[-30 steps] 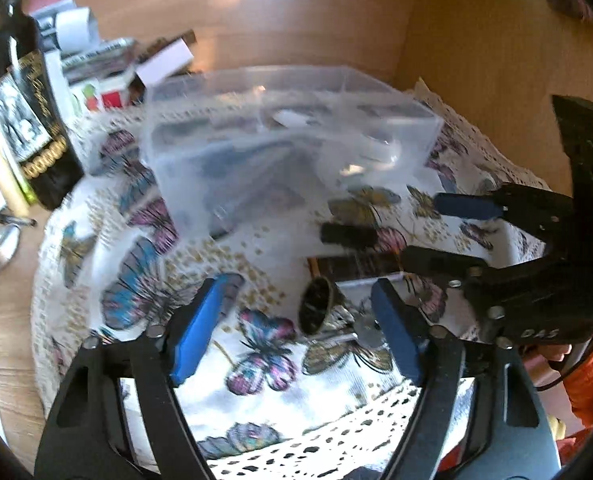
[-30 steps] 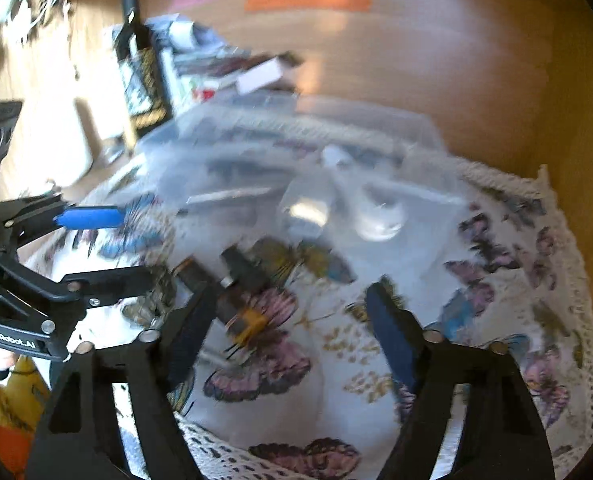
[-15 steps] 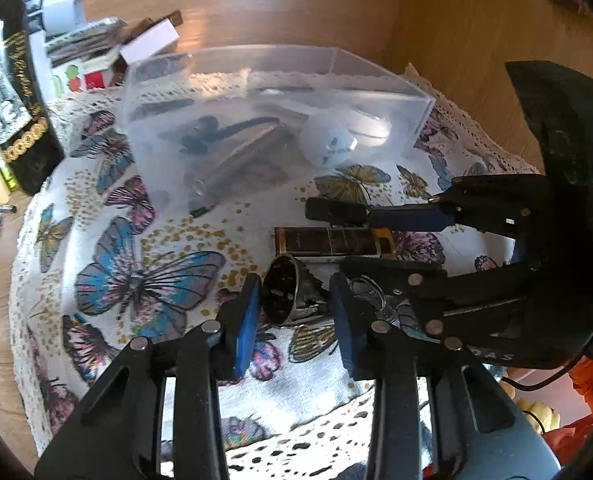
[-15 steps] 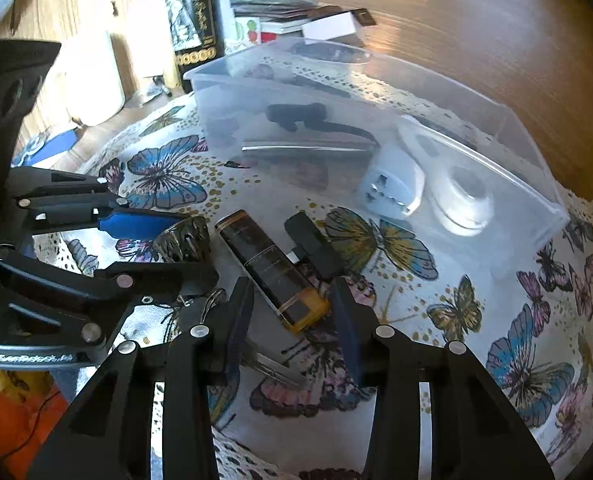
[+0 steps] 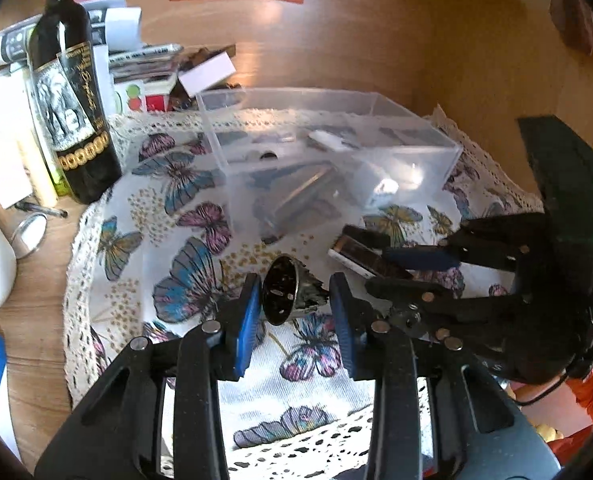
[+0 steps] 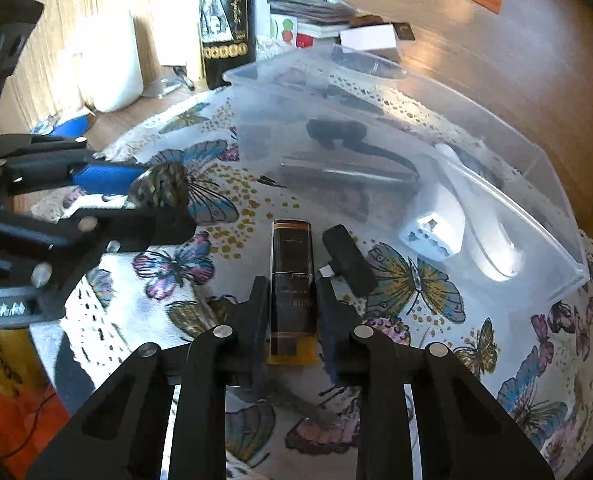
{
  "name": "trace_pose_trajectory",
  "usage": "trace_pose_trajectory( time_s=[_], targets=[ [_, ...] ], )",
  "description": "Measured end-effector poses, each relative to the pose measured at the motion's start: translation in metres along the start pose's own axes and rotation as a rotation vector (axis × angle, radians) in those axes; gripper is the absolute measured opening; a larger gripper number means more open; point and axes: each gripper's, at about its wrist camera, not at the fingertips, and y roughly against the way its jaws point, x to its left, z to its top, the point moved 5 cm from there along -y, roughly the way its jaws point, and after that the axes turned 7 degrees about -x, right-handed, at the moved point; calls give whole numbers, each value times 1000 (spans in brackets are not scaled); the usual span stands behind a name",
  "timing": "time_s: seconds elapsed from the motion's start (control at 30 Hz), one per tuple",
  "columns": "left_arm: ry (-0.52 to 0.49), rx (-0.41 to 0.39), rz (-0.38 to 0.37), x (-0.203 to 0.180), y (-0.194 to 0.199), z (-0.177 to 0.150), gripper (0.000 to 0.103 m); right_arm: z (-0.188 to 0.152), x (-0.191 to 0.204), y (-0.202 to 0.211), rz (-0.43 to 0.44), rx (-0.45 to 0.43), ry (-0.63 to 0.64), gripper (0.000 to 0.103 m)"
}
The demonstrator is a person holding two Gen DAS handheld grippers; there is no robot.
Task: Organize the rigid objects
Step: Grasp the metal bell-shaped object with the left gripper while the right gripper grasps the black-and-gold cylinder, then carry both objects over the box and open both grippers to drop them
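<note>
My left gripper (image 5: 295,294) is shut on a dark metal bell-shaped cup (image 5: 282,295) and holds it above the butterfly cloth (image 5: 184,240); the cup also shows in the right wrist view (image 6: 161,184). My right gripper (image 6: 291,298) is shut on a dark rectangular perfume bottle (image 6: 292,280) with an amber end, seen in the left wrist view too (image 5: 360,258). A small black cap (image 6: 348,260) lies just right of the bottle. A clear plastic box (image 6: 436,128) behind holds a white plug adapter (image 6: 432,232), a pen and dark items.
A wine bottle (image 5: 68,100) stands at the back left beside stacked papers and boxes (image 5: 144,64). A white container (image 6: 112,64) and a small mirror (image 5: 28,232) sit left of the cloth. Wooden walls close the back and right.
Both grippers have closed on their objects. The left one has lifted the metal cup off the cloth; the right one now clamps the perfume bottle, turned lengthwise between its fingers.
</note>
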Motion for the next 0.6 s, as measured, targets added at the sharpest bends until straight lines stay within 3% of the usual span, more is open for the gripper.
trace_pose_trajectory(
  time_s=[0.6],
  targets=[
    [-9, -194, 26, -8, 15, 82, 34, 56, -66, 85, -184, -326, -186, 22]
  ],
)
